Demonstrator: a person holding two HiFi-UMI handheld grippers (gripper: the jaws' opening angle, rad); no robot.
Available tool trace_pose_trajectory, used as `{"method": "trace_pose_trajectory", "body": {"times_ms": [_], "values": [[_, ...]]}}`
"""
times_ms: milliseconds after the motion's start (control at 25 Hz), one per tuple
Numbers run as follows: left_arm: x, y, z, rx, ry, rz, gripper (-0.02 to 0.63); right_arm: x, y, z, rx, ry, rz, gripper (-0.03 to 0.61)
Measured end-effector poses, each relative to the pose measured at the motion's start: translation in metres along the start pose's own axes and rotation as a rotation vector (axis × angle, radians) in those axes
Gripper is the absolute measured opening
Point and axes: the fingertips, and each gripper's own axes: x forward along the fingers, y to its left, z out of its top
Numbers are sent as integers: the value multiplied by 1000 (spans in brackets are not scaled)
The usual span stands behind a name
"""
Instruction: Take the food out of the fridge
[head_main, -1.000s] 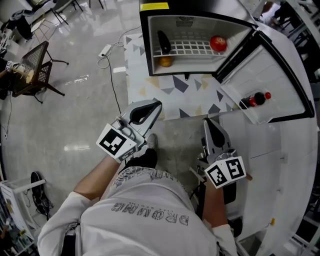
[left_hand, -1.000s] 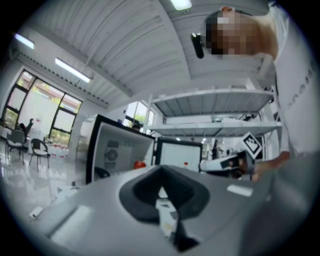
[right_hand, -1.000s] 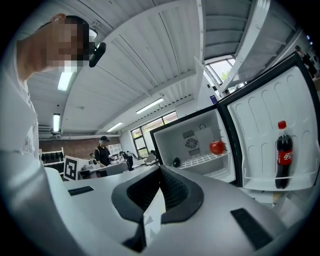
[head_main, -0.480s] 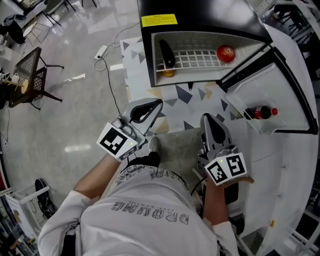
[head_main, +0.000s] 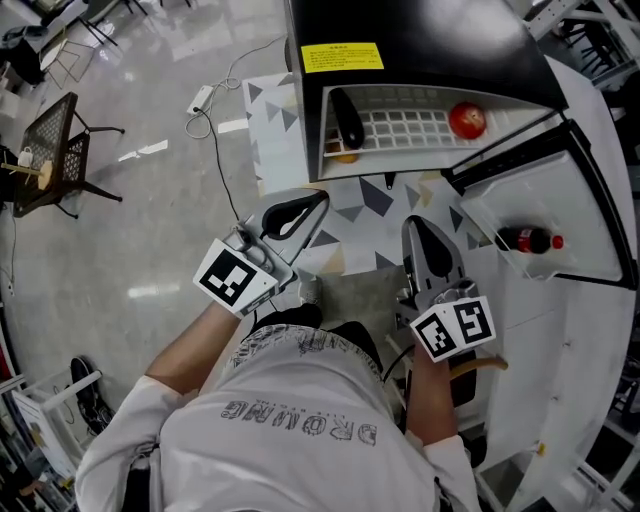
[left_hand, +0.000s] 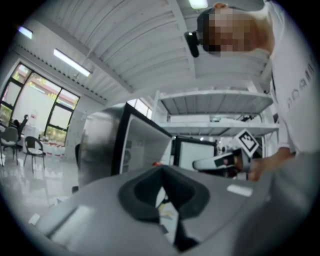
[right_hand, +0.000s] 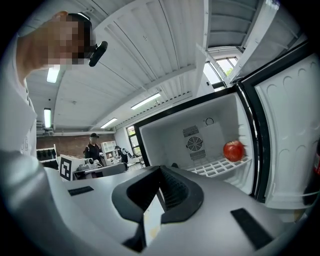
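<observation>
The fridge stands open in front of me, its door swung out to the right. On its wire shelf lie a dark aubergine-like item at the left and a red apple at the right. An orange fruit sits below the shelf. A cola bottle rests in the door rack. My left gripper and right gripper are both shut and empty, short of the fridge mouth. The right gripper view shows the apple ahead at the right.
A patterned mat lies on the floor before the fridge. A power strip with its cable and a mesh chair are at the left. White shelving flanks the right side. A person stands far off.
Both grippers have moved forward towards the fridge, which now sits nearer and lower in the head view. Their jaws have stayed shut.
</observation>
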Motion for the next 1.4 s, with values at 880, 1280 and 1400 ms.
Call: {"method": "trace_pose_trajectory", "body": {"times_ms": [880, 1280, 1400], "values": [[11, 32, -7, -15, 28, 165, 8, 78, -24, 2, -51, 34, 133, 0], [24, 26, -19, -16, 64, 259, 8, 108, -42, -4, -80, 80, 228, 0], [24, 25, -25, -18, 79, 284, 8, 117, -43, -7, -102, 95, 251, 0]]}}
